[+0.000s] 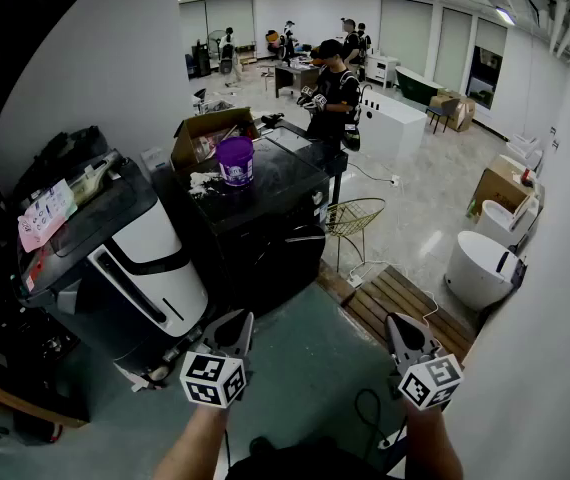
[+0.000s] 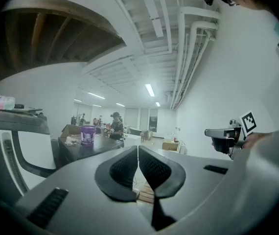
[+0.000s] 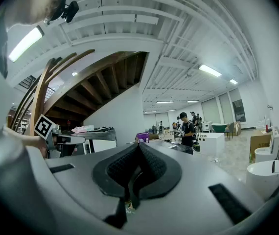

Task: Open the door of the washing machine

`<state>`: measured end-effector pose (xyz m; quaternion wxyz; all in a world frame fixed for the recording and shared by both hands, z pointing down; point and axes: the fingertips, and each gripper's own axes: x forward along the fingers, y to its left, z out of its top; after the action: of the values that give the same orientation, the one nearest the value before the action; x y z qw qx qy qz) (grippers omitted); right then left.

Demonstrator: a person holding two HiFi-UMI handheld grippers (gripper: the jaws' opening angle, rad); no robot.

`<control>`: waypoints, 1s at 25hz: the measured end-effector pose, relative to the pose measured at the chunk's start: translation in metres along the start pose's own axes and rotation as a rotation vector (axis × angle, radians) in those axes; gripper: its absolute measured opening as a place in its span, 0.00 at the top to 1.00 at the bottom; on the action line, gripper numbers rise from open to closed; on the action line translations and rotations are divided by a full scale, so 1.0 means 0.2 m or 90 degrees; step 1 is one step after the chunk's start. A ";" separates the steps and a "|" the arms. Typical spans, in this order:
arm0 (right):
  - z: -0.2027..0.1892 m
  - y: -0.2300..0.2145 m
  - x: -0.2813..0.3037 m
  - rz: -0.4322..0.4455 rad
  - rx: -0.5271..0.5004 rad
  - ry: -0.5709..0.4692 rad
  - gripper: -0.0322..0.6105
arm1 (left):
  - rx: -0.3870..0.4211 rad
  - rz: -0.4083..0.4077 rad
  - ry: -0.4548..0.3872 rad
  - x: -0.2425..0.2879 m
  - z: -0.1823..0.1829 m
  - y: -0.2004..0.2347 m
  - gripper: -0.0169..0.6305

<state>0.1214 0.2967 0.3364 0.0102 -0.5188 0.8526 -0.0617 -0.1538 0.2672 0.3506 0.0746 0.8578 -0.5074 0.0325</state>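
Ahead, purple bucket [image 1: 235,160] atop black machine [image 1: 265,230] (box [image 1: 203,130] beside)

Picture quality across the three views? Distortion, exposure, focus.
Head view: heavy fisheye bows the walls, black vignette at left, purple bucket sharp. Left gripper view: left gripper blurred up close, background sharper. Right gripper view: ceiling light blown out, stair underside dark.

head: above-behind left gripper [image 1: 235,321] and right gripper [image 1: 397,321], facing forward-down | left gripper view: close behind its fingers [image 2: 122,169], level | right gripper view: likewise | all 3 share: purple bucket [image 1: 235,160] beyond fingers
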 end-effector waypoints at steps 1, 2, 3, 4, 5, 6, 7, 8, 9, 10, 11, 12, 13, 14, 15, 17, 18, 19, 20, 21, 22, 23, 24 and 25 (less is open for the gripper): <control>0.00 0.00 0.00 0.000 -0.001 0.000 0.93 | 0.001 0.000 0.000 0.00 0.00 0.00 0.94; 0.00 0.00 0.00 -0.001 -0.001 0.000 0.93 | 0.002 0.001 0.000 0.00 0.01 0.01 0.94; 0.00 0.00 0.00 -0.001 -0.002 0.000 0.93 | 0.003 0.001 -0.001 0.00 0.01 0.01 0.94; 0.01 0.00 0.00 -0.001 -0.003 0.001 0.93 | 0.003 0.001 -0.001 0.00 0.01 0.01 0.94; 0.01 0.01 -0.01 -0.001 -0.005 0.001 0.93 | 0.004 0.001 -0.001 0.00 0.01 0.01 0.94; 0.01 0.01 -0.01 0.001 -0.007 0.001 0.93 | 0.004 0.001 -0.002 -0.01 0.02 0.01 0.94; 0.01 0.02 -0.01 0.004 -0.010 0.001 0.93 | 0.004 0.001 -0.002 -0.01 0.02 0.01 0.94; 0.01 0.03 0.00 0.008 -0.013 0.002 0.93 | 0.004 0.001 -0.002 -0.01 0.02 0.02 0.94; 0.01 0.04 0.00 0.011 -0.017 0.002 0.93 | 0.004 0.001 -0.002 -0.01 0.01 0.02 0.94; 0.01 0.04 0.00 0.013 -0.020 0.002 0.93 | 0.004 0.003 -0.001 -0.01 0.01 0.02 0.94; 0.01 0.05 0.00 0.015 -0.022 0.001 0.93 | 0.003 0.004 0.000 -0.01 0.01 0.03 0.94; 0.01 0.04 0.00 0.016 -0.024 0.000 0.93 | 0.003 0.006 0.001 -0.01 0.01 0.03 0.94; 0.02 0.04 0.00 0.015 -0.023 -0.001 0.93 | 0.002 0.007 0.002 -0.02 0.01 0.03 0.94; 0.02 0.04 0.00 0.011 -0.021 0.000 0.93 | 0.000 0.008 0.002 -0.02 0.01 0.03 0.94; 0.02 0.03 0.00 0.008 -0.017 0.000 0.93 | -0.001 0.008 0.002 -0.02 0.01 0.04 0.94; 0.03 0.03 0.00 0.008 -0.008 -0.002 0.93 | -0.003 0.004 -0.001 -0.02 0.01 0.04 0.94; 0.03 0.03 0.00 0.012 -0.003 -0.006 0.93 | -0.004 0.001 -0.001 -0.02 0.01 0.04 0.94; 0.04 0.04 0.00 0.017 0.002 -0.010 0.93 | -0.003 -0.001 -0.001 -0.02 0.01 0.04 0.94; 0.04 0.04 0.00 0.019 0.006 -0.013 0.93 | -0.002 -0.002 0.000 -0.02 0.01 0.04 0.94; 0.05 0.05 0.00 0.021 0.009 -0.013 0.93 | -0.001 -0.002 0.001 -0.02 0.01 0.04 0.94; 0.05 0.05 0.00 0.021 0.008 -0.012 0.92 | -0.001 -0.003 0.002 -0.02 0.01 0.04 0.94; 0.05 0.05 0.00 0.023 0.005 -0.011 0.92 | 0.000 -0.002 0.002 -0.02 0.01 0.04 0.94; 0.04 0.06 0.00 0.025 0.002 -0.009 0.92 | 0.000 -0.002 0.001 -0.02 0.01 0.03 0.94; 0.04 0.06 0.01 0.026 0.000 -0.007 0.92 | 0.001 -0.001 0.000 -0.02 0.01 0.03 0.94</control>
<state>0.1112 0.3003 0.3277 0.0161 -0.5018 0.8629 -0.0585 -0.1621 0.2681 0.3485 0.0740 0.8585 -0.5064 0.0331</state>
